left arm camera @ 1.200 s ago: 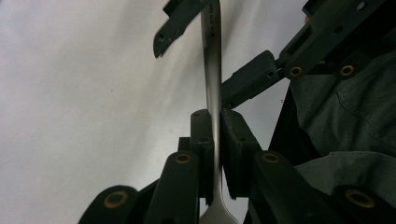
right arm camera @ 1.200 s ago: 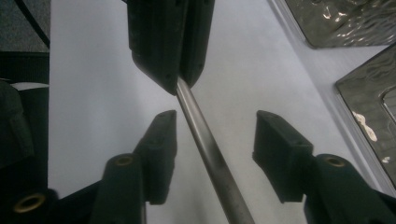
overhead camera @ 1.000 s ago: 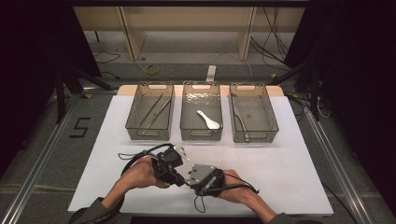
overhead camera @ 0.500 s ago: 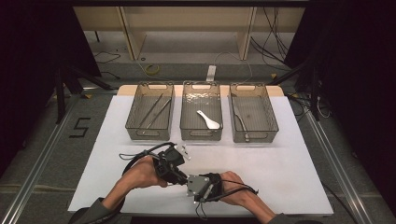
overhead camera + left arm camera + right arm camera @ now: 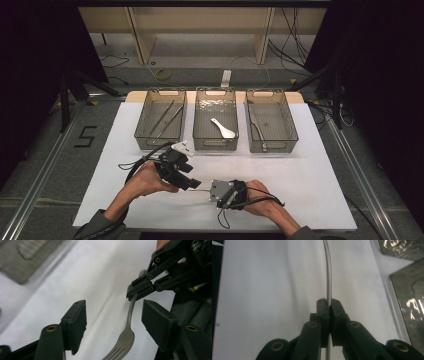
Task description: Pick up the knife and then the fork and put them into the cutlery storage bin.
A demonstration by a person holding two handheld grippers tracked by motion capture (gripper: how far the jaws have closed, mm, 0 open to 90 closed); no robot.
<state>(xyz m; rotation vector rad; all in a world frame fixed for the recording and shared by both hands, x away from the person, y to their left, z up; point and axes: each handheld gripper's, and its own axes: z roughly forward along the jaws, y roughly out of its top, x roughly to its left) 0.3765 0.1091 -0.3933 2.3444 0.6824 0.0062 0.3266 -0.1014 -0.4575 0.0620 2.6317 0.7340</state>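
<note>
A metal fork hangs over the white mat, tines toward the left gripper's camera. My right gripper is shut on its thin handle, which curves away ahead of the jaws. It also appears in the left gripper view, clamping the handle's end. My left gripper has just been opening, and the fork's head sits between its pads without touching them. In the high view, the left gripper and right gripper face each other near the mat's front, joined by the fork.
Three clear bins stand in a row at the back of the white mat. The left bin holds long thin utensils, the middle bin a white spoon, and the right bin a knife-like piece. Dark floor surrounds the table.
The left gripper's jaws have parted off the fork's head and the hand has lifted slightly. The right gripper has closed on the handle and stayed near the same spot.
</note>
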